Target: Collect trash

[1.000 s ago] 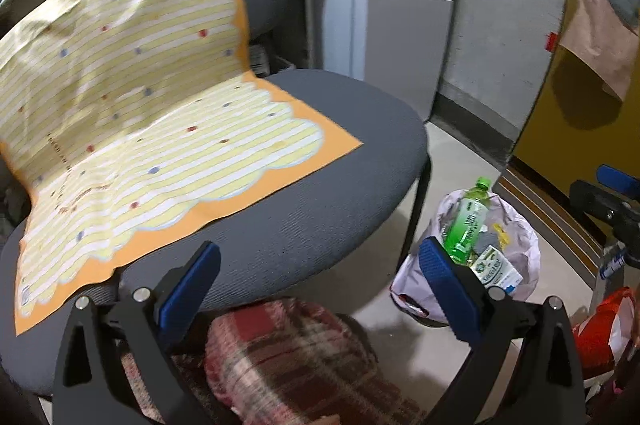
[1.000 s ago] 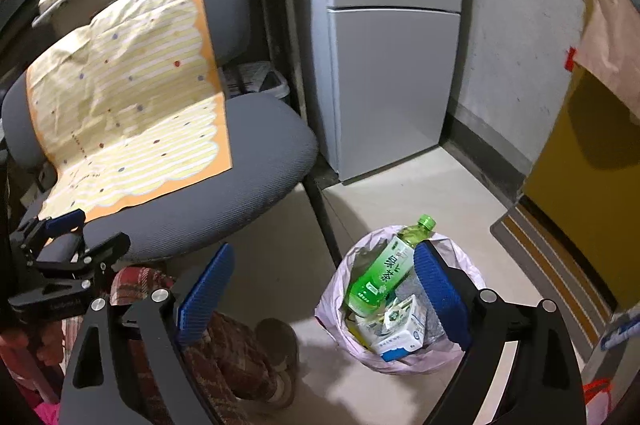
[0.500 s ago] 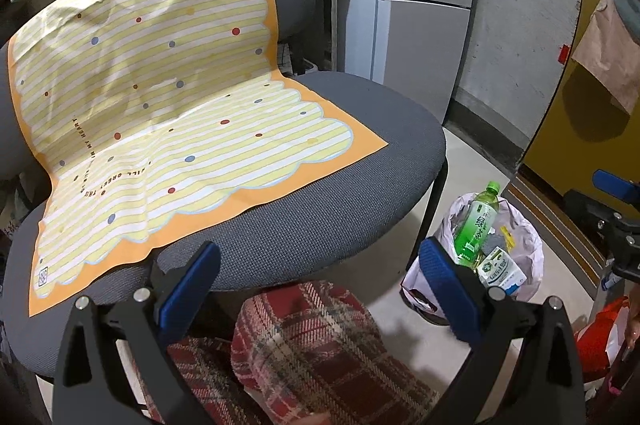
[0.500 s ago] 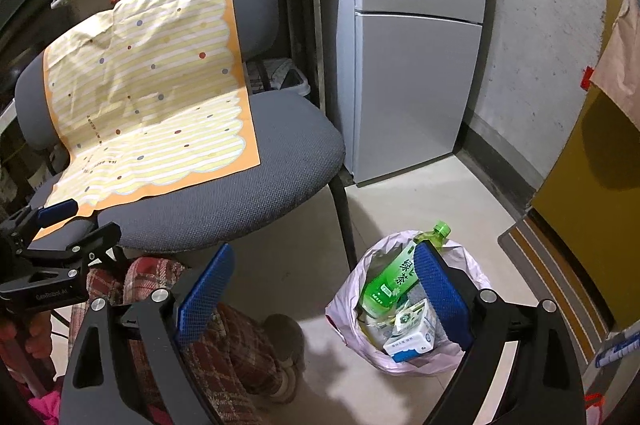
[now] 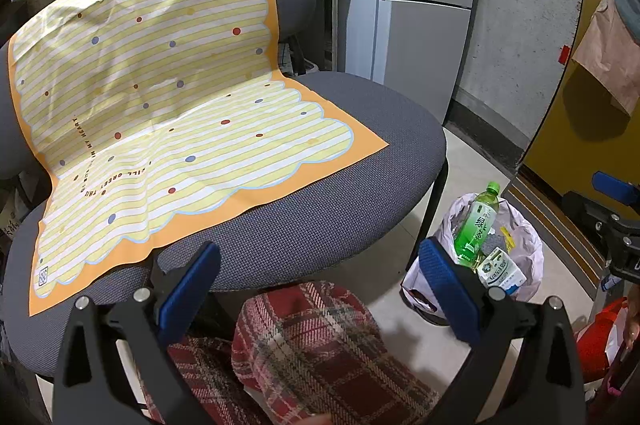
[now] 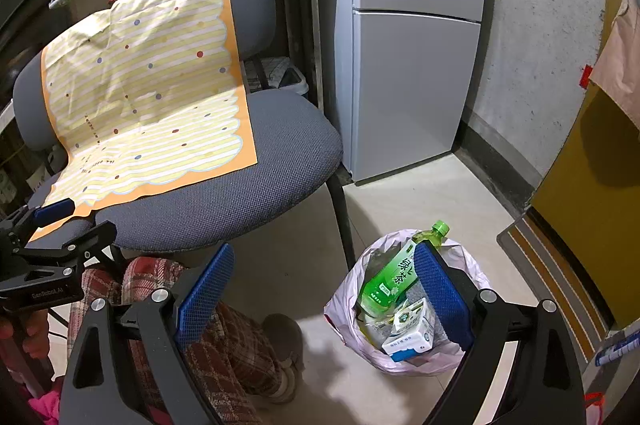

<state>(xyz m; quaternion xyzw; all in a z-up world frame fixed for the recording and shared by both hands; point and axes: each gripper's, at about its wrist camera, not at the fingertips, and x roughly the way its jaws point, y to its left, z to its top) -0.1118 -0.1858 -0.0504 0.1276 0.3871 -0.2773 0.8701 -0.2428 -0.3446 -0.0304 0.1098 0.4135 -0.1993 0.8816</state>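
Now I am holding my left gripper (image 5: 316, 275) and right gripper (image 6: 320, 285) wide open and empty, near the trash bag (image 6: 404, 357) with the green tea bottle (image 6: 396, 273) beside the chair (image 6: 240, 193).

left gripper (image 5: 320, 281) gapes empty above a plaid knee (image 5: 320, 345), grey chair (image 5: 320, 209) ahead.

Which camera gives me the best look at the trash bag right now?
The right wrist view: the trash bag lies near centre, with most of its mouth showing. The left wrist view shows it smaller, off to the right, partly behind a finger.
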